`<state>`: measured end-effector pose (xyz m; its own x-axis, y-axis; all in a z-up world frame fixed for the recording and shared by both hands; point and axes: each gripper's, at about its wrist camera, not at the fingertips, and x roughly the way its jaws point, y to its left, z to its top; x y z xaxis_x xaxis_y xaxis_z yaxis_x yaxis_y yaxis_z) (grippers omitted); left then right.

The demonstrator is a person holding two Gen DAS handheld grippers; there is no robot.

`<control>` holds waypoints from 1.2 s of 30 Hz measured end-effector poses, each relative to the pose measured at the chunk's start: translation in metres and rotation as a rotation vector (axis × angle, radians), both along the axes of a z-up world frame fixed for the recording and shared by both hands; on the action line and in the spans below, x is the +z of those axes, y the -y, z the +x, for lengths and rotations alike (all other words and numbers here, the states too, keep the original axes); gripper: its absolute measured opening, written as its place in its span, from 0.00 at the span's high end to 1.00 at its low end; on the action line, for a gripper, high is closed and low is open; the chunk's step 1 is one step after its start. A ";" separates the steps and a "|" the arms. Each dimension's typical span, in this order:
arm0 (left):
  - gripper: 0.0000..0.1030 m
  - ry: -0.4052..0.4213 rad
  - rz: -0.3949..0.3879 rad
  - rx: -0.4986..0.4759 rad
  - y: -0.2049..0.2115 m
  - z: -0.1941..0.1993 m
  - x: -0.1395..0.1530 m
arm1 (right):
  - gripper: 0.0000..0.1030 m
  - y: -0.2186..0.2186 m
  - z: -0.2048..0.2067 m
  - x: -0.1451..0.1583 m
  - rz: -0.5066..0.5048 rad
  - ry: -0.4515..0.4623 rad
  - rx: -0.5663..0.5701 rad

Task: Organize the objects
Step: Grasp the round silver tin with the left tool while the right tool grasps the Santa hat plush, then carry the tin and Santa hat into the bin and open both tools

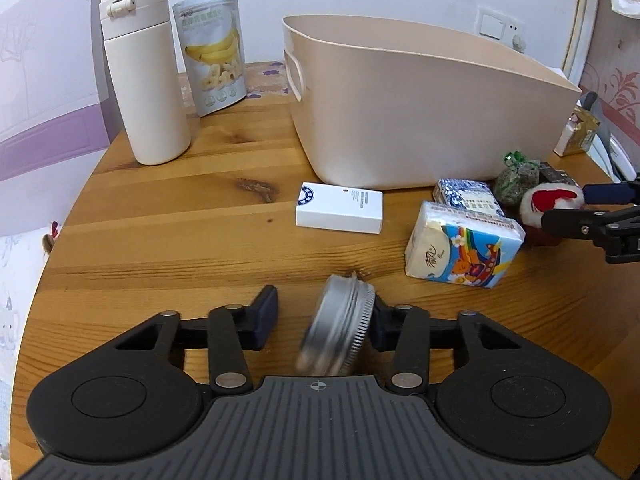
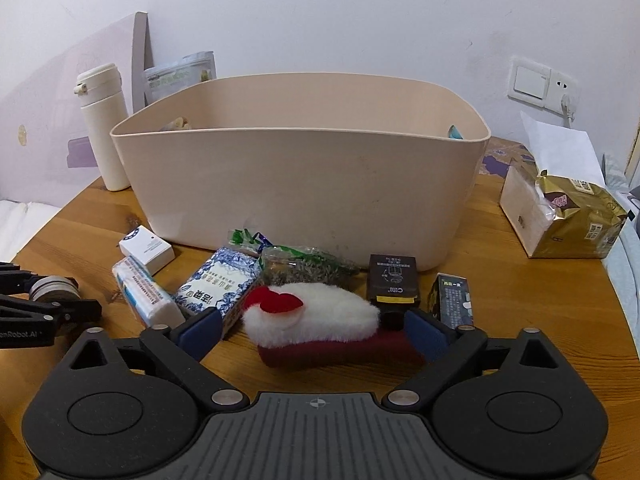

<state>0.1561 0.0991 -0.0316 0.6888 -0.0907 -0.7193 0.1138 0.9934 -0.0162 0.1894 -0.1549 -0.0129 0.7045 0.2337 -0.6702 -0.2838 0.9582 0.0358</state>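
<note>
Wooden tabletop (image 1: 180,216), white wall behind. Beige bin (image 2: 304,188), mid-tabletop: destination. Left gripper (image 1: 324,320): jaws spread, tilted metal tin (image 1: 340,332) leaning on one. Right gripper (image 2: 314,334): jaws spread, straddling plush toy (image 2: 316,316) near front edge, presumably for pickup.

Left gripper (image 1: 324,312) wide open, tin loose between fingers.
Silver tin (image 1: 338,334) tilted, blurred, against right finger (image 1: 384,322), gap to left one. White box (image 1: 339,208) near beige bin (image 1: 420,120) on wooden table (image 1: 160,240).
</note>
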 end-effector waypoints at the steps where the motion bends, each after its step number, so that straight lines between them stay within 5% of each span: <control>1: 0.66 0.000 0.000 -0.001 0.000 0.001 0.000 | 0.11 0.000 0.001 -0.001 0.001 -0.003 -0.002; 5: 0.77 -0.001 0.002 -0.003 0.002 0.002 0.000 | 0.20 0.000 0.007 -0.004 0.008 -0.016 -0.009; 11: 0.79 -0.002 0.007 -0.005 0.003 0.003 0.000 | 0.40 -0.001 0.009 -0.006 0.013 -0.031 0.005; 36: 0.79 0.078 0.019 0.004 0.020 -0.013 0.032 | 0.41 0.022 -0.037 0.031 0.031 0.064 -0.008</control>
<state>0.1430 0.0796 0.0003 0.7428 -0.0747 -0.6653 0.1102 0.9938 0.0114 0.1524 -0.1767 0.0182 0.7478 0.2480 -0.6159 -0.2787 0.9592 0.0479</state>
